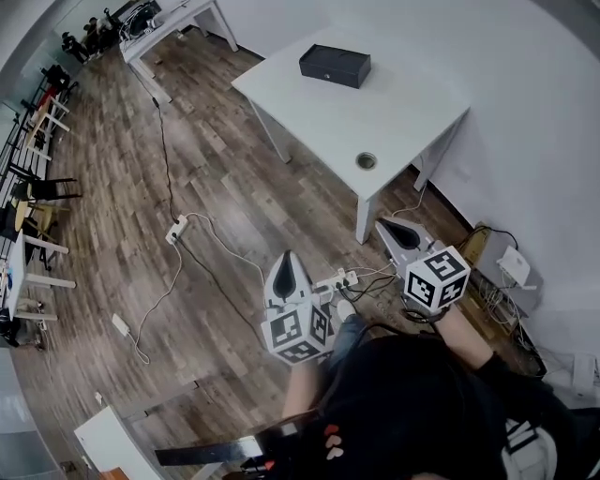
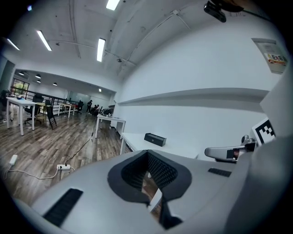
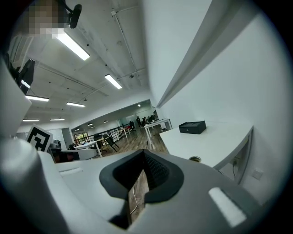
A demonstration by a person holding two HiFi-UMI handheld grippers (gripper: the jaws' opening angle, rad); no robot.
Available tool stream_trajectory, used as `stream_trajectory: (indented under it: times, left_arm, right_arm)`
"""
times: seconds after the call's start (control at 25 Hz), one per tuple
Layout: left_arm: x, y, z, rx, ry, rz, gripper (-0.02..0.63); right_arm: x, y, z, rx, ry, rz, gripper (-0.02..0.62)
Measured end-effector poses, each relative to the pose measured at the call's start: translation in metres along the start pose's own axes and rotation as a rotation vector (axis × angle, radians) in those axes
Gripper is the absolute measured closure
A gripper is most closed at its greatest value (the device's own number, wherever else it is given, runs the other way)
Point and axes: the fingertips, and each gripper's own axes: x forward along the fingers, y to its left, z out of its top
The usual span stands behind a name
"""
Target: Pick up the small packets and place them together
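Observation:
No small packets show in any view. My left gripper [image 1: 284, 257] hangs over the wood floor in front of the person, its jaws closed together with nothing between them. My right gripper [image 1: 384, 226] is held beside it, near the leg of the white table [image 1: 403, 117], also shut and empty. In the left gripper view the left gripper [image 2: 147, 152] points toward the table, and the right gripper [image 3: 143, 153] does the same in its own view. A black box [image 1: 335, 66] lies on the far part of the table; it also shows as the black box [image 2: 154, 139] and the black box [image 3: 192, 127].
The table has a round cable hole [image 1: 366, 160] near its front edge. Power strips [image 1: 176, 228] with cables lie on the floor, and more wiring sits by the wall at the right. Another white table [image 1: 169, 23] and chairs [image 1: 42, 187] stand at the far left.

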Motion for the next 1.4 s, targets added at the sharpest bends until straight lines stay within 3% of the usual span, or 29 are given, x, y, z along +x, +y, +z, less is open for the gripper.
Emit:
stream_trajectory:
  times: [0.28, 0.8, 1.04, 1.4]
  left_arm:
    - [0.018, 0.075, 0.028, -0.024, -0.022, 0.049, 0.607]
    - [0.057, 0.175, 0.033, -0.105, -0.014, 0.193, 0.607]
    - [0.126, 0.238, 0.045, -0.125, -0.021, 0.305, 0.607]
    - [0.268, 0.298, 0.123, -0.100, -0.041, 0.320, 0.607]
  right_arm:
    - [0.089, 0.034, 0.009, -0.010, 0.024, 0.096, 0.595]
    - [0.226, 0.065, 0.017, -0.064, 0.093, 0.207, 0.595]
    - [0.335, 0.057, 0.015, -0.063, 0.138, 0.304, 0.595]
    - [0.487, 0.029, 0.072, -0.073, 0.158, 0.381, 0.595]
